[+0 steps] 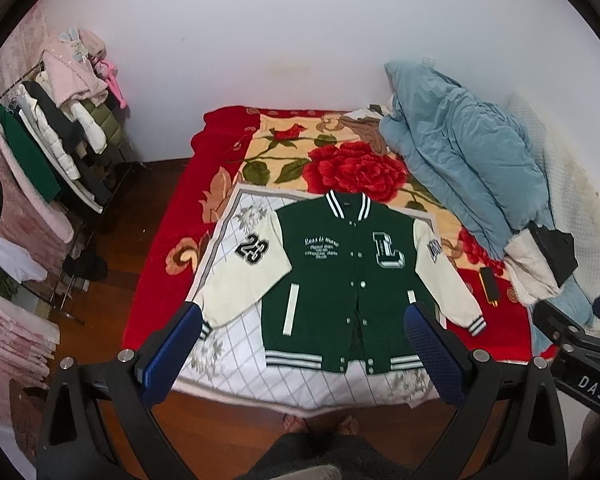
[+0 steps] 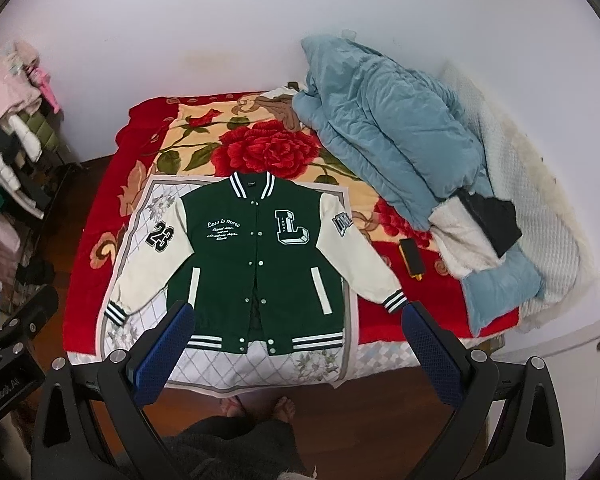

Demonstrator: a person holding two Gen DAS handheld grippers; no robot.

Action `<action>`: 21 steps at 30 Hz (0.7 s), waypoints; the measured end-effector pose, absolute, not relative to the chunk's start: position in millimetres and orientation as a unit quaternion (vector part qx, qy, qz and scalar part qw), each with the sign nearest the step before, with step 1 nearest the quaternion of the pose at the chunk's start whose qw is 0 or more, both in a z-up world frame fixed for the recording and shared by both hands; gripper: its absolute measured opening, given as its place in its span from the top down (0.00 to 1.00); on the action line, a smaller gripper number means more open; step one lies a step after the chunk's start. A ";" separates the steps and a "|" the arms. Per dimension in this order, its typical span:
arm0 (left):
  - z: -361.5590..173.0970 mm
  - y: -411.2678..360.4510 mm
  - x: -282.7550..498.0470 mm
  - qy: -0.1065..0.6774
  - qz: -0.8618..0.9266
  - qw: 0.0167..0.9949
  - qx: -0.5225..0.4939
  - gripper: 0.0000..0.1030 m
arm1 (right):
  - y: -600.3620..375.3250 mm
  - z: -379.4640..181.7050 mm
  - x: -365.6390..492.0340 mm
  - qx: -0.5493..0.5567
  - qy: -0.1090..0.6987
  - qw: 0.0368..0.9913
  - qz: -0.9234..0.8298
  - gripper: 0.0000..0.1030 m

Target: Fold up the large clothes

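Both tongs hang spread wide and empty: the left gripper point(image 1: 302, 326) and right gripper point(image 2: 298, 322), two blue pads each. Beyond their tips one green varsity jacket point(image 2: 260, 248) lies flat, front up, two cream sleeves spread, on one white quilted sheet point(image 2: 236, 364). Right of it lies one dark phone point(image 2: 412, 258), farther right one blue duvet point(image 2: 392, 136).

The varsity jacket point(image 2: 260, 256) is lying flat with nothing sitting above it — approach from the near bed edge is standing open. A heaped blue quilt point(image 2: 396, 136) and a dark phone point(image 2: 412, 261) are crowding the right sleeve's side, while a clothes rack point(image 1: 56, 140) is standing well apart on the left.
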State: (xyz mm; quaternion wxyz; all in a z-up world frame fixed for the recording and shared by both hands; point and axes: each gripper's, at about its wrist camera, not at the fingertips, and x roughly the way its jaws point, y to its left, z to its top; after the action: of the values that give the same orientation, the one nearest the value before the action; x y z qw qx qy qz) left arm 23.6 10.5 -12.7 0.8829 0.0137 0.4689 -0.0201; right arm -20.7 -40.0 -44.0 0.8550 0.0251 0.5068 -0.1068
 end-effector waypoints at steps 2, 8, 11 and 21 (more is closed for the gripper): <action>-29.1 12.0 37.6 0.459 -0.012 0.888 0.028 0.00 | -48.2 -61.1 -8.5 0.030 0.502 0.856 -0.119 0.00; -108.5 0.9 100.6 0.452 0.026 0.888 0.086 0.00 | -104.5 -157.7 47.6 0.055 0.530 0.826 -0.181 0.00; -153.0 -4.0 129.5 0.462 0.039 0.880 0.099 0.00 | -144.6 -230.3 76.3 0.084 0.573 0.791 -0.195 0.00; -329.3 -42.3 209.2 0.533 0.115 0.825 0.151 0.00 | -238.0 -493.9 148.2 0.168 0.690 0.682 -0.175 0.00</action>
State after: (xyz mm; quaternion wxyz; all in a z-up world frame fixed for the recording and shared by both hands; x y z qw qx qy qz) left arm 209.2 -42.3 -329.3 0.8249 0.1511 0.5326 0.1146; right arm 148.2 -238.0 -493.9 0.6820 0.1680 0.6900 -0.1747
